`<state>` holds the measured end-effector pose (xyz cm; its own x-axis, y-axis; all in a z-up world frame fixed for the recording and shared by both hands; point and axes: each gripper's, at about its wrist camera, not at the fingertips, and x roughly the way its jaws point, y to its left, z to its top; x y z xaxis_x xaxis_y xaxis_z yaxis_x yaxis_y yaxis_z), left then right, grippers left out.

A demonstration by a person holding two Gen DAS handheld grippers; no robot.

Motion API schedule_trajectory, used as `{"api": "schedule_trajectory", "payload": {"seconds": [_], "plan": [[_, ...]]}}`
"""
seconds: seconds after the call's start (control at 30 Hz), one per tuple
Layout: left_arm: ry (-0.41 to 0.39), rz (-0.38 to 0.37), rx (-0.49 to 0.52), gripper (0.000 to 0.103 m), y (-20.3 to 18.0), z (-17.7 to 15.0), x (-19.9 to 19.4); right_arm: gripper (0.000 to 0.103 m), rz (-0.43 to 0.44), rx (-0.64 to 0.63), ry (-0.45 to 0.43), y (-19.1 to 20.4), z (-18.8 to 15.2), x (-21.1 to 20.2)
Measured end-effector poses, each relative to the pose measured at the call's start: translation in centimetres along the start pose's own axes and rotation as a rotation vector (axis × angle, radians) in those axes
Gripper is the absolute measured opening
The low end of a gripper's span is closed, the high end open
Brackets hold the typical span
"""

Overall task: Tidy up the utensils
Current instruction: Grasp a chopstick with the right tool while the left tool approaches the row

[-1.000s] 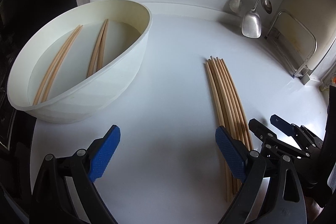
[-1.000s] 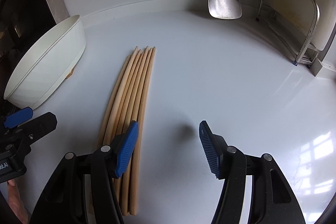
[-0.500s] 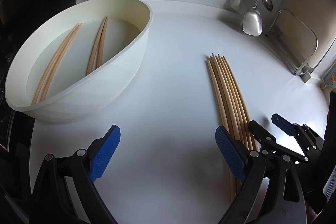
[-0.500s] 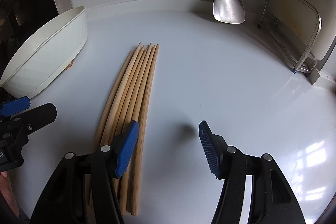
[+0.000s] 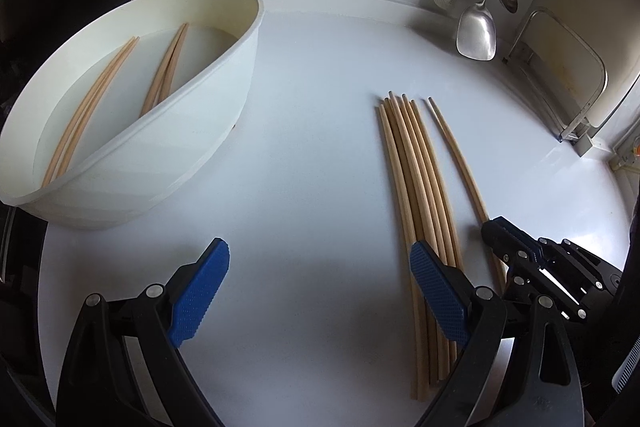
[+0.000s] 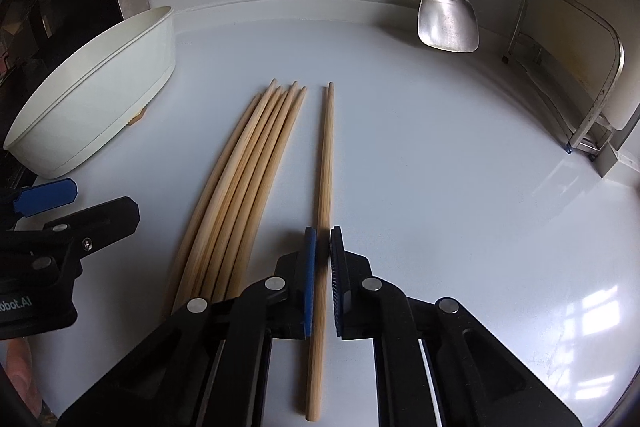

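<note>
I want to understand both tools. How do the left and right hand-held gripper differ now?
The left hand-held gripper stands wide open and holds nothing; the right hand-held gripper is shut on a chopstick pair. The left is nearer the white basin; the right is beyond the chopstick bundle. Both have blue pads.

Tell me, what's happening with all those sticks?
A person holding a gripper in each hand is sorting wooden chopsticks. The right gripper has closed on a pair of chopsticks, which lies a little apart from the loose bundle on the white counter. The left gripper is open and holds nothing. The white tub nearby already has four chopsticks inside.
</note>
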<state>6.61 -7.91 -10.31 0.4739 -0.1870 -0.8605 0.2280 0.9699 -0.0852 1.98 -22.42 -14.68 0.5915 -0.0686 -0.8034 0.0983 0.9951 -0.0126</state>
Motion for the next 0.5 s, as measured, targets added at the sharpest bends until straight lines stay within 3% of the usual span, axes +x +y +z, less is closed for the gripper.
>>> {"api": "schedule_trajectory", "payload": {"seconds": [0.5], "plan": [[0.030,0.034,0.033,0.090,-2.1,-0.6,2.4,0.007,-0.023,0.050,0.014,-2.7,-0.8,-1.1]]}}
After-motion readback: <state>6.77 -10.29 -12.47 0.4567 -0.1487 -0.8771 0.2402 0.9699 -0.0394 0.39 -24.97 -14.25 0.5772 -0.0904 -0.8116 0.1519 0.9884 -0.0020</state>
